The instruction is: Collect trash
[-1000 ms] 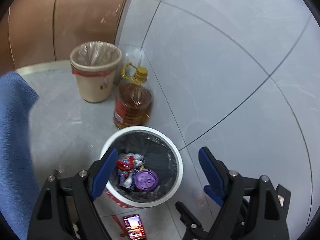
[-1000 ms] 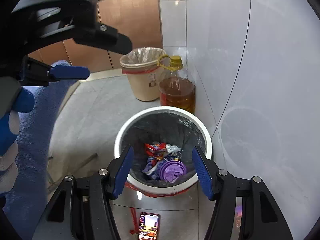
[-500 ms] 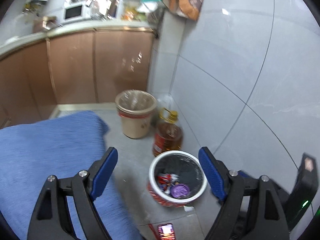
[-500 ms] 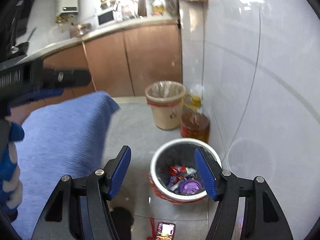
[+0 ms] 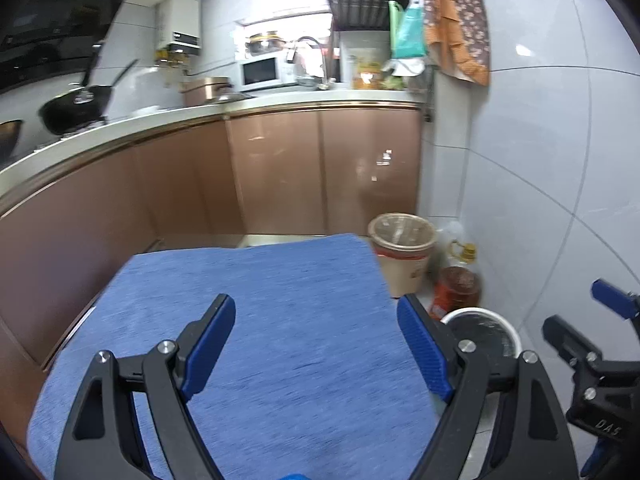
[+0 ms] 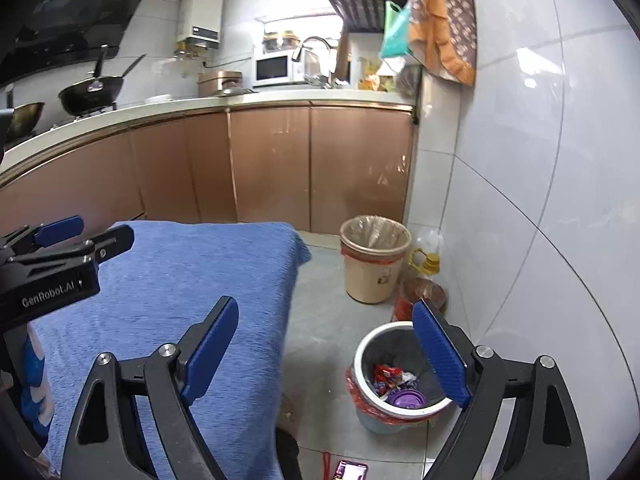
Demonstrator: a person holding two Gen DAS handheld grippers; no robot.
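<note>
Trash (image 6: 394, 384) sits in my white bin (image 6: 362, 354) on the floor by the tiled wall: red wrappers and a purple lid (image 6: 408, 399) at the bottom of its black liner. Just behind the bin stands an oil jug (image 6: 422, 286), and beyond that a beige bin (image 6: 374, 268) with a clear liner, against the brown cabinets (image 6: 272, 164). My right gripper (image 6: 326, 350) has just been opening, jaws wide with nothing between them, its right pad covering part of the bin's rim. My left gripper (image 5: 316, 346) is spread wide too, empty, above a blue cloth-covered table (image 5: 280, 320) that blocks most of the floor. A phone (image 6: 352, 470) lies on the tiles in front of the bin, next to a red strip.
</note>
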